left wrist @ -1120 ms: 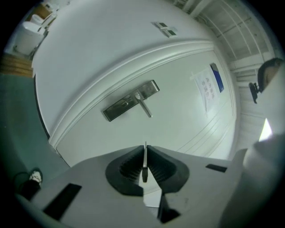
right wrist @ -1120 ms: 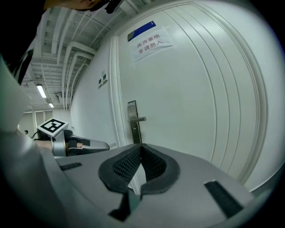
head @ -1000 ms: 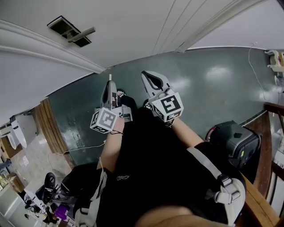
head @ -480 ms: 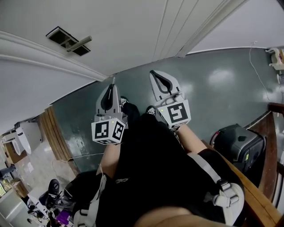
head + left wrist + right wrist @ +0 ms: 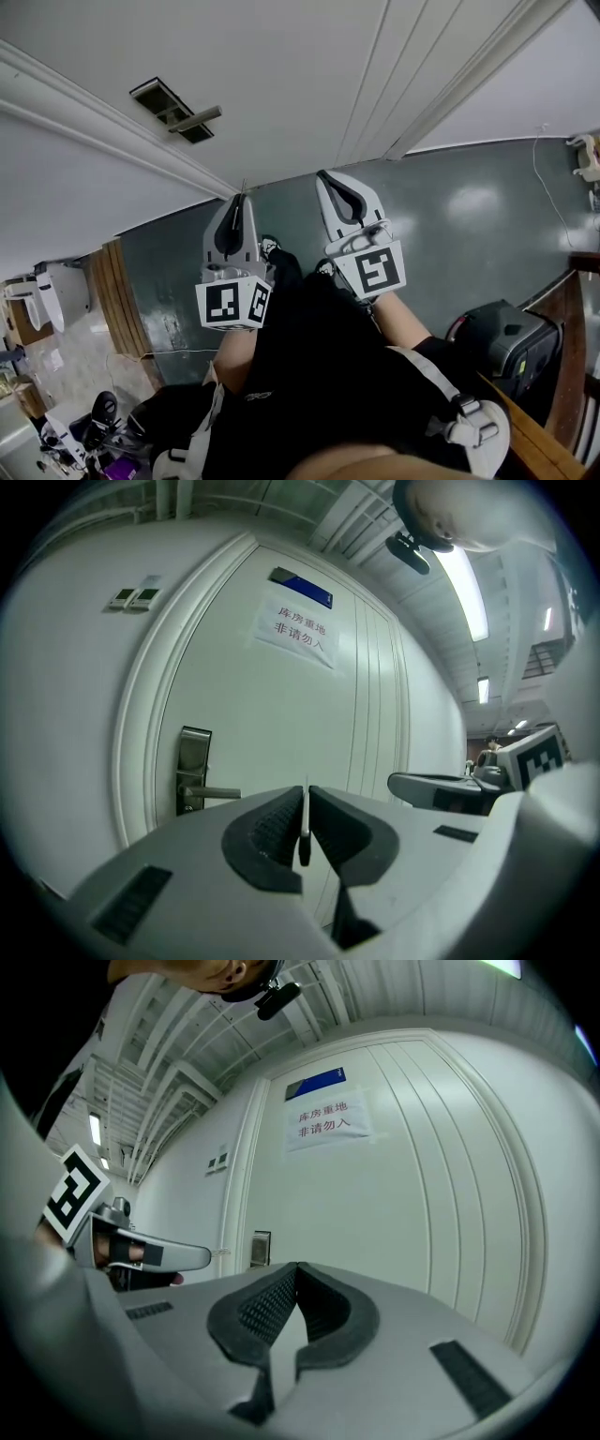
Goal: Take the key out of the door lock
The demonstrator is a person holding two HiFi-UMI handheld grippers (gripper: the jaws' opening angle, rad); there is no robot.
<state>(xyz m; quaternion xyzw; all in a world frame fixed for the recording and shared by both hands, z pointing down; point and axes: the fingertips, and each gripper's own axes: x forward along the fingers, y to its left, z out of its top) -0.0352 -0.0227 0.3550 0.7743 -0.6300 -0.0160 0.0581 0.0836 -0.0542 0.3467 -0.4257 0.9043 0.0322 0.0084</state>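
My left gripper (image 5: 240, 197) is shut on a thin key (image 5: 305, 822). The key stands edge-on between the dark pads, its tip poking past the fingertips (image 5: 243, 187). In the left gripper view (image 5: 305, 797) the white door's metal lock plate and lever handle (image 5: 192, 772) sit off to the left, apart from the key. My right gripper (image 5: 324, 175) is beside the left one, shut with nothing between its pads (image 5: 296, 1266). It points at the same door, and the lock plate (image 5: 260, 1248) is small and far to its left. In the head view the lock plate (image 5: 178, 110) is up on the door.
A paper sign (image 5: 292, 630) hangs on the door under a blue label. On the green floor stand a black case (image 5: 502, 333) at right, a wooden rail (image 5: 562, 319) and wood panelling (image 5: 117, 291) at left. A person's black-clothed body fills the lower middle.
Both grippers have risen toward the door in the head view. The left one has rolled, so its marker cube shows other faces. The key stays in its jaws.
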